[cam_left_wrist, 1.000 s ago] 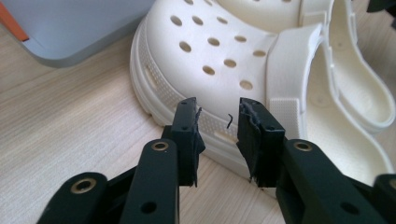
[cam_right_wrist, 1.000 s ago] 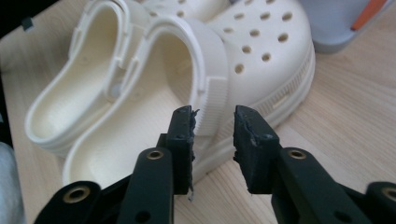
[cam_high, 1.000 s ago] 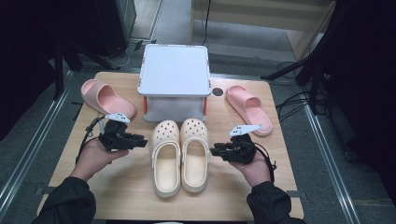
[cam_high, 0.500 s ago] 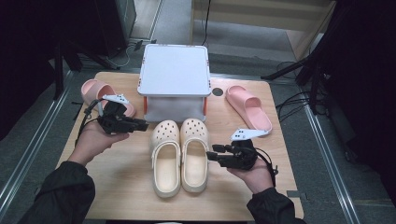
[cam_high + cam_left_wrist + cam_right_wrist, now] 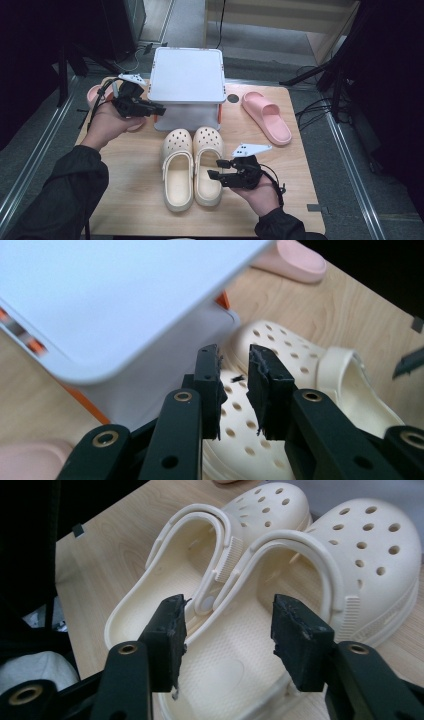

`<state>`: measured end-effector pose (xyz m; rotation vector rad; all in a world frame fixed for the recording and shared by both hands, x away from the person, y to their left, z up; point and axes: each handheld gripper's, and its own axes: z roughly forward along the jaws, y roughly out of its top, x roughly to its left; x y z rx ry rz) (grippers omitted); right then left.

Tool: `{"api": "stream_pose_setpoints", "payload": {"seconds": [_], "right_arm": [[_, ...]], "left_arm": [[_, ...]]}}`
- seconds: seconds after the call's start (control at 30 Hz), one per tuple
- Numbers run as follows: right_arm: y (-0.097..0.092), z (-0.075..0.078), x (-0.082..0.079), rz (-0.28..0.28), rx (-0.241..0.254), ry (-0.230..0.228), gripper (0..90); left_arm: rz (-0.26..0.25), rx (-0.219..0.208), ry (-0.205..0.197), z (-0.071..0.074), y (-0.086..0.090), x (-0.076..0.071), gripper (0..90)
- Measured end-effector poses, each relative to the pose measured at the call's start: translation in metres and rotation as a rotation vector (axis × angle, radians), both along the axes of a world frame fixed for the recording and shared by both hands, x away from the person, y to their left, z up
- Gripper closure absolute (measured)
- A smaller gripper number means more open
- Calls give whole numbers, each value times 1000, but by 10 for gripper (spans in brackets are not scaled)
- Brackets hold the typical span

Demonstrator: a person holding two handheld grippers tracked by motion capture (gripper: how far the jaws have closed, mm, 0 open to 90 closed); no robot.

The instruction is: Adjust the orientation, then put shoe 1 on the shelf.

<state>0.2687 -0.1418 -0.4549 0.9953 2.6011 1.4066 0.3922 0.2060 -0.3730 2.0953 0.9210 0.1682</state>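
Cream clogs side by side mid-table, both my grippers free of them.

Largest first: the wooden table (image 5: 125, 200) carries the white storage box (image 5: 186, 75) at its far middle; one pink slide (image 5: 266, 117) lies right of the box, another pink slide (image 5: 94, 93) sits at the far left, partly behind my left hand; the pair of cream clogs (image 5: 192, 167) rests just in front of the box, toes toward it, the two touching; my right gripper (image 5: 216, 169) hovers at the right clog's heel side, jaws just been opening, standing apart with nothing pinched; my left gripper (image 5: 159, 110) is held up beside the box's left corner, jaws just been closing, a narrow gap left, nothing between.
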Motion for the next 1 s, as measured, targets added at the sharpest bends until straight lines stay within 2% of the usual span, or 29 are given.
{"api": "stream_pose_setpoints", "payload": {"seconds": [0.03,0.07,0.2,0.37,0.43,0.5,0.67,0.77,1.0], "right_arm": [[3,-1,0,-8,-4,-3,453],[5,-2,0,-12,-8,-2,443],[17,-5,0,-29,-8,-4,400],[29,-10,4,-53,-11,-6,386],[35,-14,6,-78,-21,-3,362],[41,-17,8,-94,-30,2,346],[53,-26,11,-117,-67,6,321],[58,-29,13,-134,-70,13,318],[72,-38,20,-132,-84,19,312]], "left_arm": [[3,-2,-1,2,-1,3,753],[6,14,-15,6,-2,10,756],[12,38,-20,9,-3,24,763],[31,20,-7,3,-2,37,763],[38,32,1,-2,-2,41,768],[34,19,3,-3,-3,43,769],[32,30,-5,-2,-9,45,768],[25,36,-4,-2,-12,46,768],[19,45,-2,-1,-14,49,765]]}}
